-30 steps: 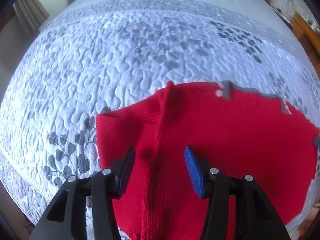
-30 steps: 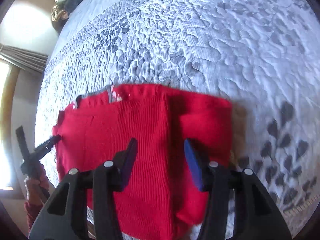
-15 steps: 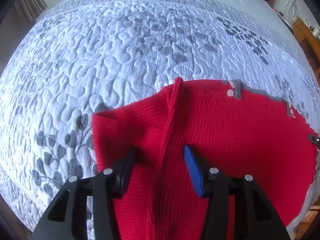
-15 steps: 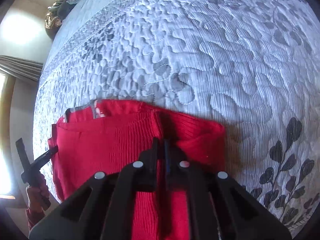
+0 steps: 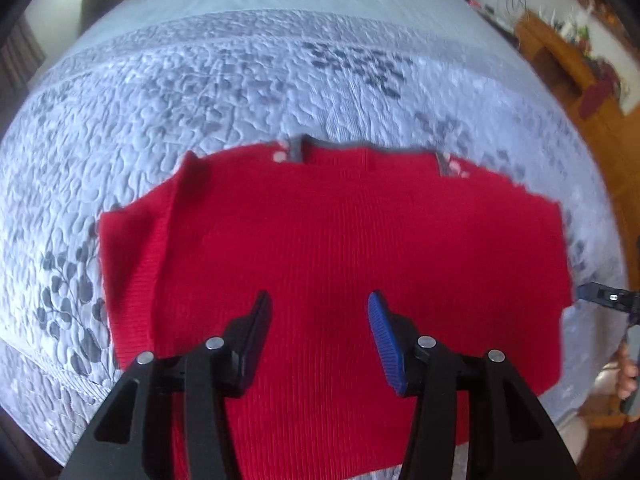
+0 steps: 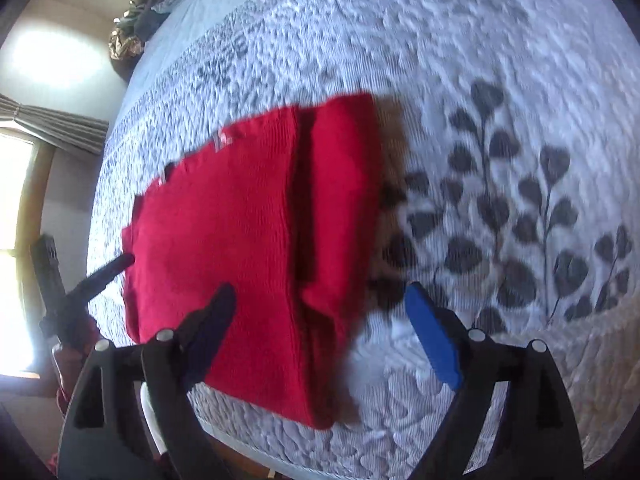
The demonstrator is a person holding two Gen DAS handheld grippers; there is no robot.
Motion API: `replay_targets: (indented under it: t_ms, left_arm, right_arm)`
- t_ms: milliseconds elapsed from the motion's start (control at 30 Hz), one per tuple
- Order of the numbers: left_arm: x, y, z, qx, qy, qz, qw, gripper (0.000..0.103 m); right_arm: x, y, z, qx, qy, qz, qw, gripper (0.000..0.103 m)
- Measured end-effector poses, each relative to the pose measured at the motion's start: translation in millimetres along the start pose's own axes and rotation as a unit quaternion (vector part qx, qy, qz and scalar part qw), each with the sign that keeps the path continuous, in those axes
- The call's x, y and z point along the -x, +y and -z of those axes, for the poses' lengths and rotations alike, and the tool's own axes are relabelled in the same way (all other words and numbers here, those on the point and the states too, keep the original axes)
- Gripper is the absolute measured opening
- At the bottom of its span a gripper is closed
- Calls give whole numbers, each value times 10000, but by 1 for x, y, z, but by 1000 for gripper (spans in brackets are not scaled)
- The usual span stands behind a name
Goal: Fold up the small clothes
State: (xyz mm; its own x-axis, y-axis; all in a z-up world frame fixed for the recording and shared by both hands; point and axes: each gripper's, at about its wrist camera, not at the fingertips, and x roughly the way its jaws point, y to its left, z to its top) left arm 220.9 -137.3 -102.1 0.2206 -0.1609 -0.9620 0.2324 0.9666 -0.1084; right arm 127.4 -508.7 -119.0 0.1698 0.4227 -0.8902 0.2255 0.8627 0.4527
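A red knit garment (image 5: 340, 240) with grey trim at its far edge lies flat on the quilted bedspread (image 5: 240, 80). A sleeve is folded in along its left side in the left wrist view. My left gripper (image 5: 318, 324) is open and empty, hovering above the garment's near middle. In the right wrist view the garment (image 6: 240, 240) has a folded strip along its right side. My right gripper (image 6: 320, 320) is open wide and empty, above the garment's right edge. Each gripper shows small at the other view's side, the right one (image 5: 600, 296) and the left one (image 6: 104, 272).
The white and grey bedspread (image 6: 500, 160) with leaf print fills both views. Wooden furniture (image 5: 560, 56) stands beyond the bed at the right. A window with curtains (image 6: 36, 128) is at the left. Dark items (image 6: 136, 24) lie at the bed's far end.
My right gripper was shut on the garment's right fold half a second ago; it has opened wide and moved back and right. My left gripper has shifted right over the garment's middle.
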Motion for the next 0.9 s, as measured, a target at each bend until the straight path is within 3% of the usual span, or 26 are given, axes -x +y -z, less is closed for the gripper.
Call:
replay_targets:
  t_ms: [167,400,533,667,733,900]
  left_arm:
    - [-29,-4,9,-105,294,-385,9988,54]
    - [-40,3,17,-140,336,-157,9992,58]
    - [-43,5,17,-150,316,-82,9994,60]
    - [-44,7,18,-204,290,-9,9994,60]
    - [-43,7,19,-211,293,26,9993,60]
    - [-45,8,18,-246,315,86,9992,61]
  right_arm:
    - [-18,-1,22,-30,257,-577,9980,85]
    - [-35,-9,18,-367,125,-923,9950,85]
    - [-35,-10,21,-431,103,-1150,9924,61]
    - [-42,-11,20,-511,146,-1344,9895,49]
    - [-49,-14,17,-649,211,-1434,9873,20]
    - [-55,-22,19,-1104,256,-1767,9777,12]
